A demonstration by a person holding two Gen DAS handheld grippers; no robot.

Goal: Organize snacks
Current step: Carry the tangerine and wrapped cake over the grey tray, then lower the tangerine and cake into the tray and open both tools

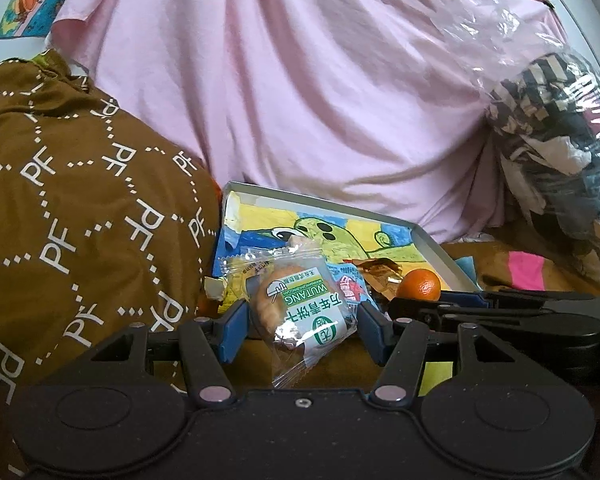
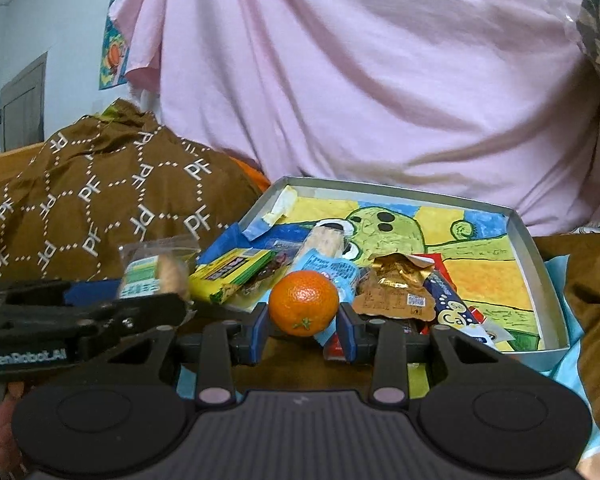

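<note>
Clear plastic film with green and white print wraps the biscuit packet [image 1: 300, 316], which sits at lower centre of the left wrist view between the blue pads of the left gripper [image 1: 302, 326]. The pads stand at a moderate gap and close on the packet from both sides. In the right wrist view the same packet appears at middle left, carried in front of the brown patterned cloth [image 2: 100, 208].

The right gripper [image 2: 303, 330] holds a small orange [image 2: 303, 307] between its pads at a narrow gap; the fruit fills the space between them at lower centre of that view.

Behind both loads lies a shallow grey tray [image 2: 540, 264] lined with a child's drawing of a green figure. Its near left part holds a loose heap: a yellow-green pack [image 2: 236, 276], a blue-wrapped bar [image 2: 328, 248], a torn gold wrapper [image 2: 396, 284] and a blue tube [image 2: 456, 312]. The right part of the tray floor is bare. Pink fabric [image 1: 300, 80] fills the upper frame.

Judged step: both items are gripped and in transit to the tray. The next move probably calls for bringing each load over bare tray floor, lowering it, then spreading the pads. The orange may roll on release; seat it against a wall or a pack.
</note>
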